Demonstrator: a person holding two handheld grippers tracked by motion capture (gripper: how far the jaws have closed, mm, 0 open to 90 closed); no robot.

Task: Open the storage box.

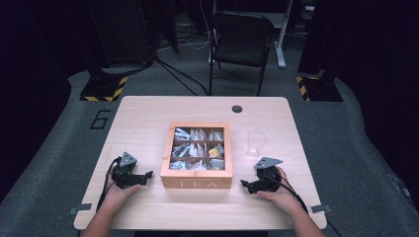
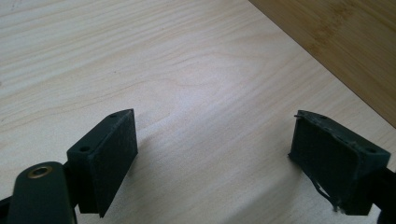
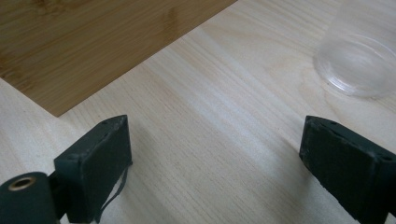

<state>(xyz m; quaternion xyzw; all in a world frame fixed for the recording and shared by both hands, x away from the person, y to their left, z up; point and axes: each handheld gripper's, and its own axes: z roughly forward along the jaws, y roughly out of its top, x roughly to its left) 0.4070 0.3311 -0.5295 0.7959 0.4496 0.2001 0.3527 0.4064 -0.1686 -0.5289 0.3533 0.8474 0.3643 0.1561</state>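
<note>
Light wood surface (image 1: pixel 148 118) carries tea box (image 1: pixel 196 183) at centre, compartments of sachets seen from high view. Clear cup (image 1: pixel 256 143) just right of box. Left gripper (image 1: pixel 146 175) and right gripper (image 1: pixel 243 183) rest flanking box, jaws spread, empty, pointing inward.

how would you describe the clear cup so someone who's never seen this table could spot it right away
Start at the wooden tea box in the middle of the light wood table. Just to its right, apart from it and beyond the right gripper, stands the plastic cup. It is the one see-through thing on the table, small, upright and seemingly empty.
</note>
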